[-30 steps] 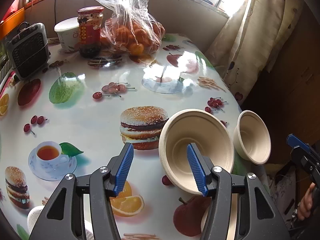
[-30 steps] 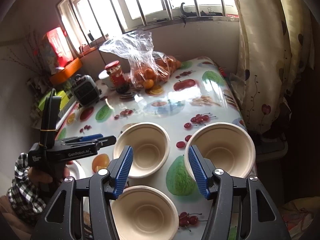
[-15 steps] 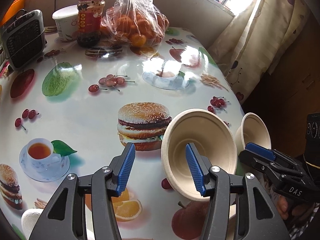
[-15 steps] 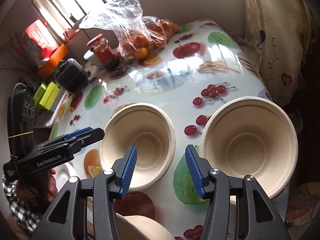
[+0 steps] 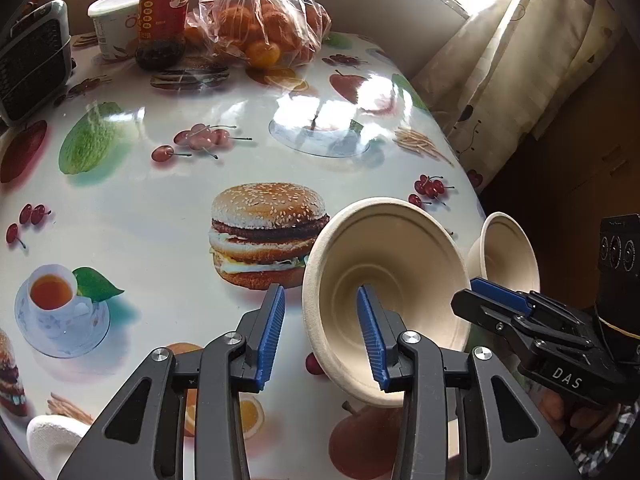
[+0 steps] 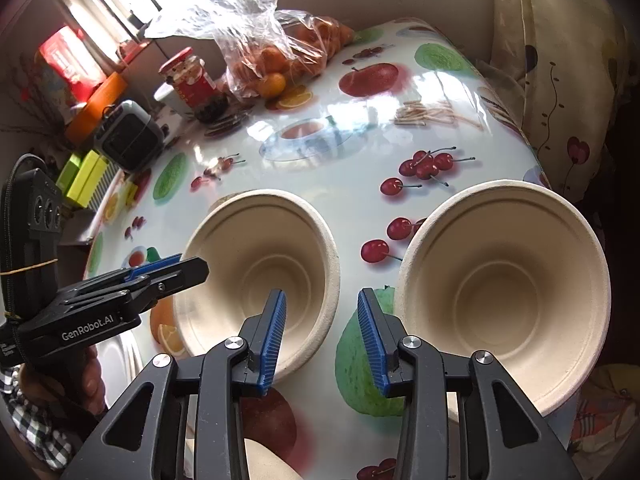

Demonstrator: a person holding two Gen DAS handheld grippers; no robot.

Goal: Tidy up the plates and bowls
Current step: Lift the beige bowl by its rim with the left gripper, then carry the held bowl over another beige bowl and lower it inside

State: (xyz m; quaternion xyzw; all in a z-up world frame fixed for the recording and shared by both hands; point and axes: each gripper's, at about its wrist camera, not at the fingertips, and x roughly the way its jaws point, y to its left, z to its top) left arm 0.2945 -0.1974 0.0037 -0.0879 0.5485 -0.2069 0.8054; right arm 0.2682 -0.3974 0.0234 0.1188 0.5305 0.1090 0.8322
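Note:
Two beige paper bowls stand side by side on the fruit-print table [image 5: 168, 208]. My left gripper [image 5: 324, 336] straddles the left rim of the nearer bowl [image 5: 400, 264]: one finger is inside, one outside. Its jaws are closing and the pads do not press on the wall. My right gripper [image 6: 324, 336] straddles the opposite rim of that same bowl [image 6: 256, 256], closing too, with a gap left at the pads. Just right of it stands the second bowl [image 6: 504, 288], also seen as the smaller far bowl [image 5: 504, 256]. Each gripper shows in the other's view: the right gripper [image 5: 480, 292] and the left gripper [image 6: 188, 270].
At the back stand a plastic bag of oranges [image 5: 264, 20], a red-labelled jar [image 5: 164, 12], a white tub [image 5: 112, 20] and a small dark heater [image 5: 32, 60]. The table edge and a curtain [image 6: 560, 60] lie to the right. Another beige rim [image 6: 260, 464] sits below the right gripper.
Both grippers' jaws have narrowed. The right gripper came down close over the two bowls, onto the nearer bowl's rim. The left gripper sank slightly.

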